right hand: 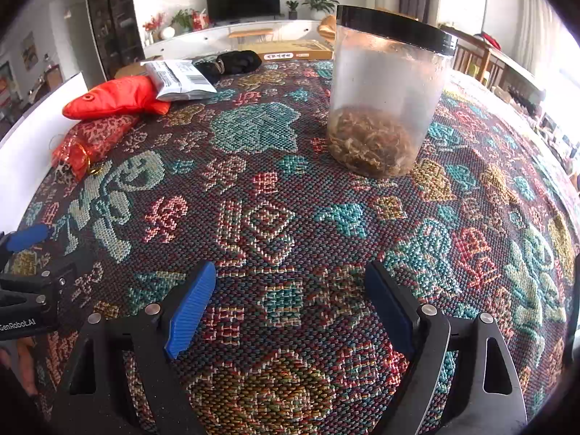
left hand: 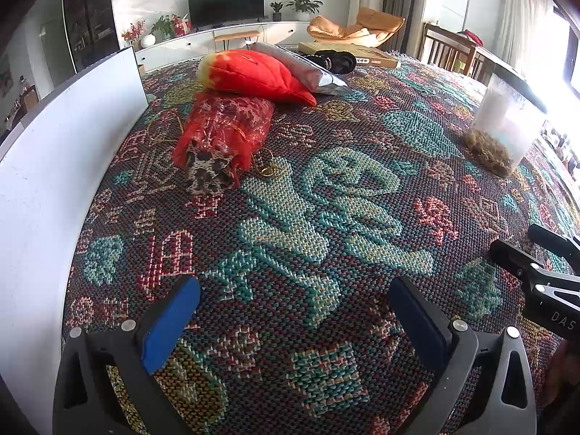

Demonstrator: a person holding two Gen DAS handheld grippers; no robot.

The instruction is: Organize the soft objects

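A red plush fish lies at the far left of the patterned cloth, also in the right wrist view. In front of it lies a red mesh pouch with a leopard-print cloth sticking out of its mouth; the pouch also shows in the right wrist view. A silver mailer bag leans on the fish. My left gripper is open and empty, well short of the pouch. My right gripper is open and empty, in front of a plastic jar.
The jar has a black lid and dry brown material inside; it also shows at the right of the left wrist view. A white board stands along the left edge. A black bundle and a flat box lie at the back.
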